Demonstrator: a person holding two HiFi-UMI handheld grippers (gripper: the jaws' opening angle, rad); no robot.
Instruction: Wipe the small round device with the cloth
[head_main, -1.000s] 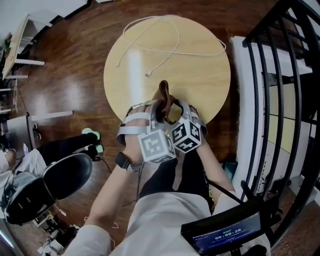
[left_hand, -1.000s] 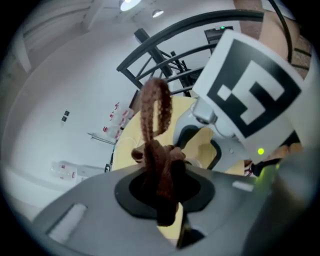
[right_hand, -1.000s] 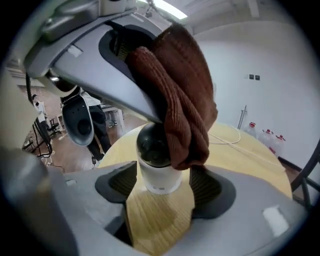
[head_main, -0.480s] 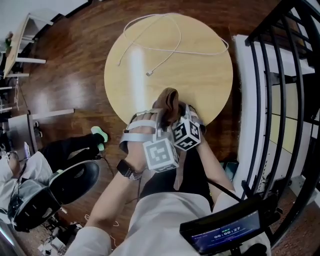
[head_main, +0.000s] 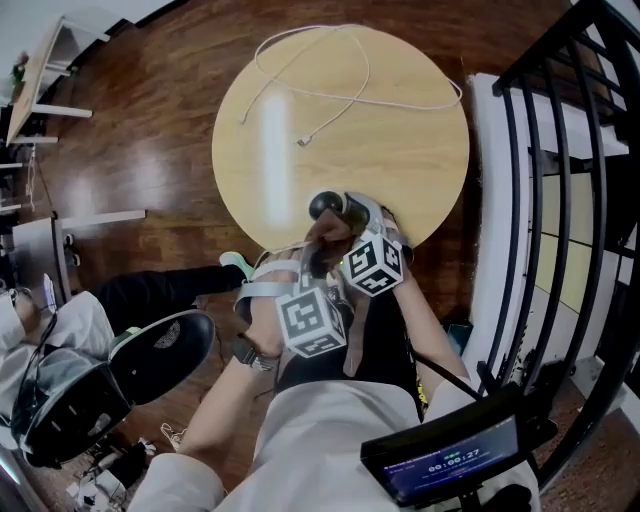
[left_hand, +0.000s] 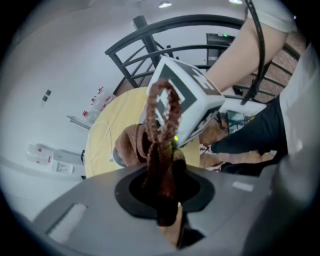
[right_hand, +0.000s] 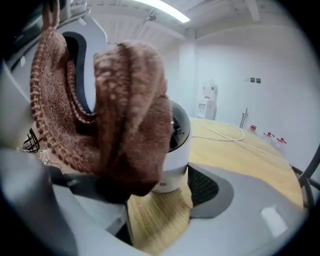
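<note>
Pinching, left claw (left_hand: 166, 200): jaws pressed together on the brown knitted cloth; claw points steeply down over the counter's near edge.
cloth (head_main: 328, 234): bunched and rising out of the left claw, one loop standing free; its fold lies against the near side of the small round device and covers part of the dome.
small round device (right_hand: 176, 145): white body, dark glossy dome; upright on the counter close to its near edge, between the right claw's jaws.
right claw (right_hand: 157, 192): jaws wide, just eased inward a little; the dark pad on one side meets the device's base; the other jaw is behind the cloth, so a grip looks likely, not certain.
counter (head_main: 400, 150): round, pale wood.
cable (head_main: 345, 95): white, looped across the far half, well apart from the device.
railing (head_main: 560, 150): black bars, right of the counter.
</note>
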